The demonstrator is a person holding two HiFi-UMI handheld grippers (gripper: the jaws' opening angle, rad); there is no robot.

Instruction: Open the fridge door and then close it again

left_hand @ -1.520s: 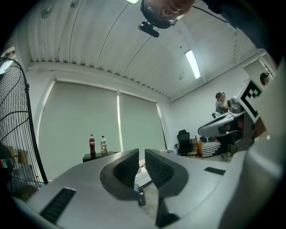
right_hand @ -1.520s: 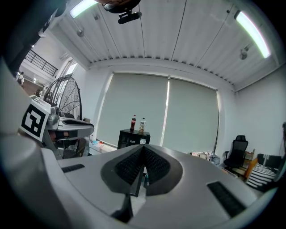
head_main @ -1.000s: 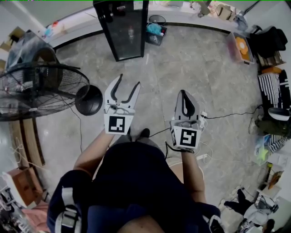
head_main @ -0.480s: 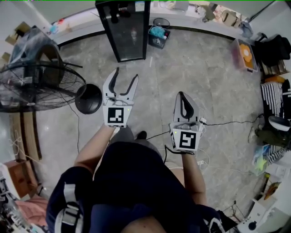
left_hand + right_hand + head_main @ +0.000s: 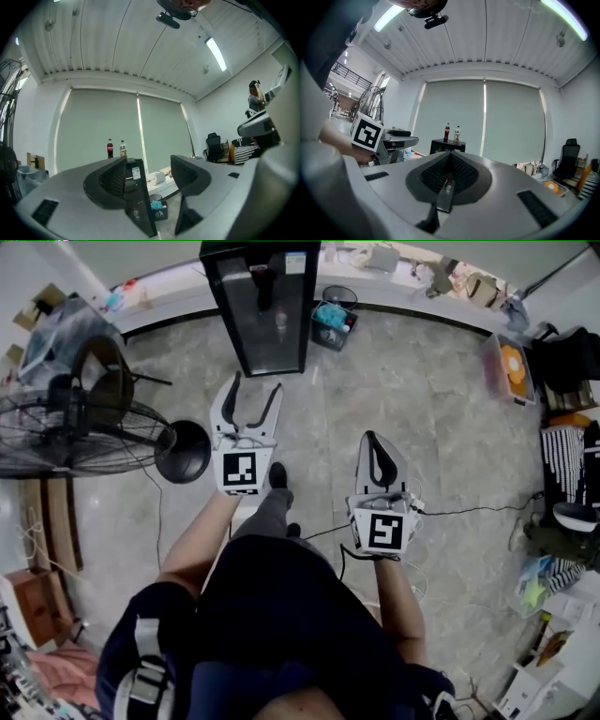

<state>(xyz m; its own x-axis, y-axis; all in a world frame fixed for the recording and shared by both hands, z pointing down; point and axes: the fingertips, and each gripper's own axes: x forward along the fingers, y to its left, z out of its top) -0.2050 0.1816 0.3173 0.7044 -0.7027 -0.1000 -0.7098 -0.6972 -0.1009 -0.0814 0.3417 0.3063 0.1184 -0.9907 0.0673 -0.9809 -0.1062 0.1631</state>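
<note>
A black fridge (image 5: 262,306) with a glass door stands shut by the far wall, at the top middle of the head view. My left gripper (image 5: 255,388) points at it from a short way off. Its jaws are wide apart and have just been opening, with nothing between them. In the left gripper view the fridge (image 5: 140,201) shows in the distance through the gap of the left gripper (image 5: 149,173). My right gripper (image 5: 373,442) hangs further back and to the right, shut and empty. In the right gripper view the fridge (image 5: 447,144) lies beyond the right gripper (image 5: 450,171).
A large floor fan (image 5: 75,418) with a round base (image 5: 183,448) stands to the left. A small bin (image 5: 330,313) sits right of the fridge. Two bottles (image 5: 116,149) stand on the fridge top. A cable (image 5: 469,510) crosses the floor, and boxes and clothes line the right side.
Both grippers have moved forward toward the fridge as the person steps ahead. The left jaws stand wider apart than before. The right jaws stayed shut.
</note>
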